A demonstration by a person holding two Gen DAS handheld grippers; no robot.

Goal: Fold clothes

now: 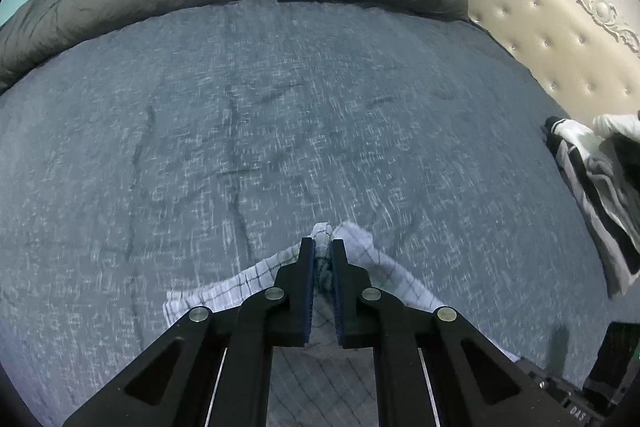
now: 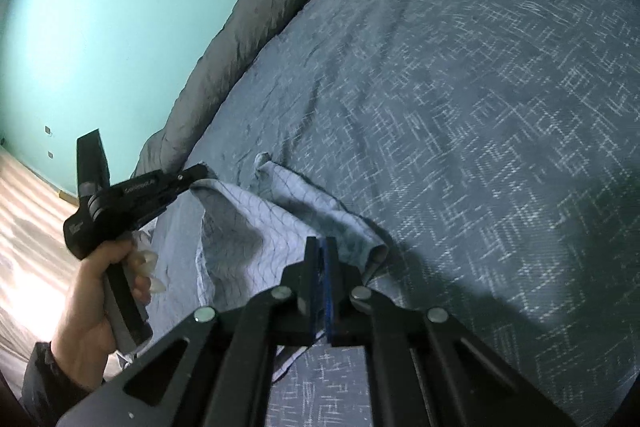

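Black two-finger tools, hand-held

Each tool, the left tool (image 1: 322, 247) and the right tool (image 2: 321, 247), has matte black linkage arms, round silver pivot screws and blue-edged pads; the left hand (image 2: 90, 303) wears a dark sleeve.

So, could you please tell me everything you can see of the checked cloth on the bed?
The checked cloth is a thin, pale blue-white fabric with a fine dark grid. It lies rumpled near the edge of the grey-blue bed cover, partly raised into folds. The left gripper is shut on a bunched edge, which pokes up between its fingers. The right gripper is closed on another part of its edge. What kind of garment it is cannot be told.
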